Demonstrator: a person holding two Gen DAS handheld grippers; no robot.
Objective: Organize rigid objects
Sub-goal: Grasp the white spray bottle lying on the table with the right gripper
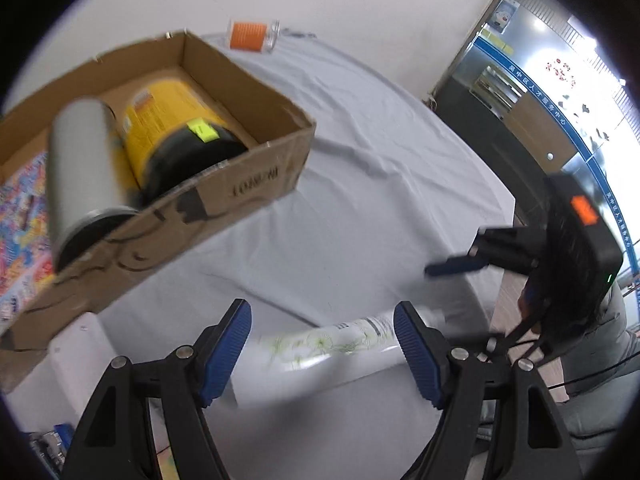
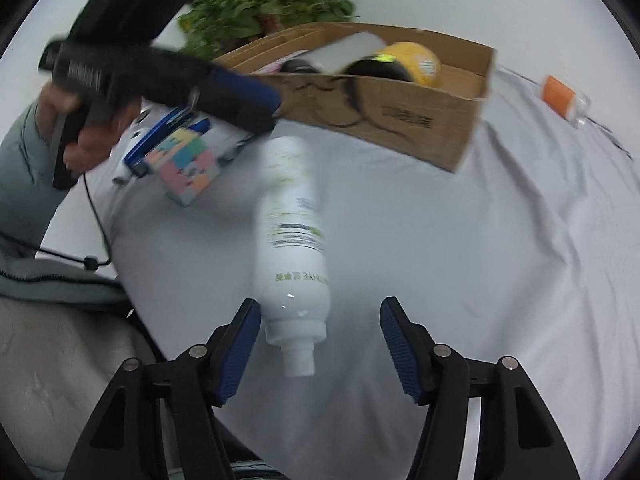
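Between your right gripper's (image 2: 316, 344) parted, empty fingers lies the white bottle (image 2: 292, 240) on the grey cloth (image 2: 440, 260), neck toward you. Your left gripper (image 1: 322, 344), likewise open, frames the same bottle crosswise. Beyond both sits the cardboard box (image 2: 400, 120), holding a yellow canister (image 1: 168, 120) and a grey cylinder (image 1: 80, 160).

White bottle (image 2: 292, 240) lying on grey cloth, yellow jar (image 1: 168, 120) and grey cylinder (image 1: 80, 152) in cardboard box (image 1: 248, 184)
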